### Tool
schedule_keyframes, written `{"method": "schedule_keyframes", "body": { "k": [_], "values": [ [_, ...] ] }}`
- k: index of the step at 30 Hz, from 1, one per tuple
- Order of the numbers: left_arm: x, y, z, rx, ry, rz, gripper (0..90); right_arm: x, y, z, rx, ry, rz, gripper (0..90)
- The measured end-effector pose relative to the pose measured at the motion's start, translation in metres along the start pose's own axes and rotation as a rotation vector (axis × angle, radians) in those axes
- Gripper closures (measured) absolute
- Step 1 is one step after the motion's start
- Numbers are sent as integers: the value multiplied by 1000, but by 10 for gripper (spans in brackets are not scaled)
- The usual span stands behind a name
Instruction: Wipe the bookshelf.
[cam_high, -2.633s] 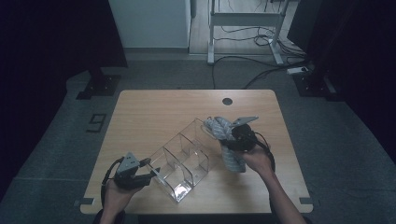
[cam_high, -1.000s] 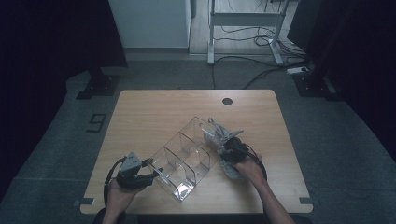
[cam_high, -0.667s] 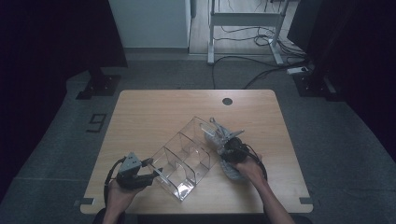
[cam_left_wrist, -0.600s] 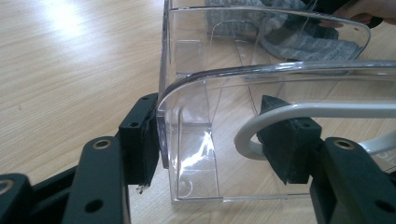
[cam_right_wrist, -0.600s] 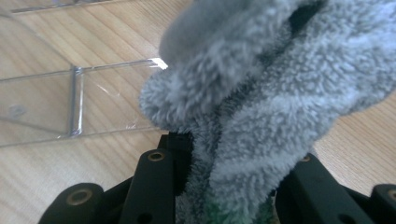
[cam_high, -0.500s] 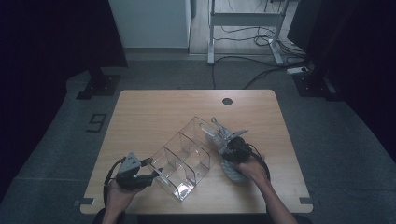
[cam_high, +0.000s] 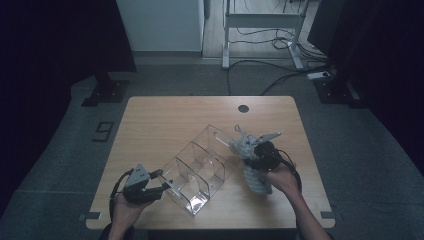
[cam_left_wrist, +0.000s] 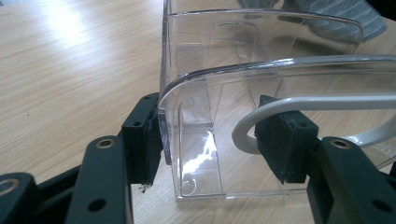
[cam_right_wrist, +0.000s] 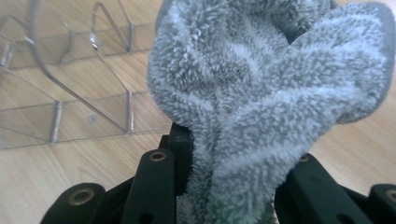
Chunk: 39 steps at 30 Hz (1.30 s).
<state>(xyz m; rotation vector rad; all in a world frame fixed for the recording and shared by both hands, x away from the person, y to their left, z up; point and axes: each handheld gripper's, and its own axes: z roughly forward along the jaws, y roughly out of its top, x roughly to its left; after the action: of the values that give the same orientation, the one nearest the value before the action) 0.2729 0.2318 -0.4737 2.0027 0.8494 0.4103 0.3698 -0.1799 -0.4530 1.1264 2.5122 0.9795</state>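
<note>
At the bottom left of the high view, the left gripper (cam_high: 159, 181) sat low on the tabletop (cam_high: 165, 120), held in a person's hand (cam_high: 126, 210). Its fingers (cam_left_wrist: 142, 137) were on the near corner of a clear box (cam_high: 195, 167). One finger pad was outside the wall and the other was inside, next to a white loop. The fingers had just been closing a little on that wall, and they held the box by it.

The clear box lay slanted across the middle of the tabletop, from lower left to upper right. Thin clear walls cut it into a row of small parts. The near end was by the left gripper and the far end was by the right gripper.

At the lower right of the high view, the right gripper (cam_high: 250, 155) was held just beside the far end of the box. Its fingers were clenched on a soft, fluffy grey cloth (cam_right_wrist: 261, 93). In the right gripper view the cloth bunched up high between the black fingers. In the high view part of the cloth (cam_high: 256, 179) hung down by the person's right hand (cam_high: 282, 179), near the tabletop.

Farther back, near the top edge of the tabletop, there was a small dark round hole (cam_high: 243, 108).
</note>
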Motion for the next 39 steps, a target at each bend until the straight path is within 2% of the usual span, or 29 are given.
{"method": "schedule_keyframes", "body": {
  "k": [13,17,21,29,32,39],
  "values": [
    [-1,1,1,8,8,-5,432,4,26,-42,-62,-3,-20,678],
    [-1,1,2,10,11,-8,433,8,41,-59,-87,8,-31,678],
    [-1,2,2,10,12,-8,432,15,54,-67,-106,26,-45,677],
    [-3,2,3,10,14,-6,432,35,80,-67,-114,60,-108,676],
    [-3,3,3,15,13,-2,432,40,86,-63,-111,71,-110,676],
    [-4,3,4,13,11,-6,431,56,105,-44,-107,111,-132,676]
  ]
}}
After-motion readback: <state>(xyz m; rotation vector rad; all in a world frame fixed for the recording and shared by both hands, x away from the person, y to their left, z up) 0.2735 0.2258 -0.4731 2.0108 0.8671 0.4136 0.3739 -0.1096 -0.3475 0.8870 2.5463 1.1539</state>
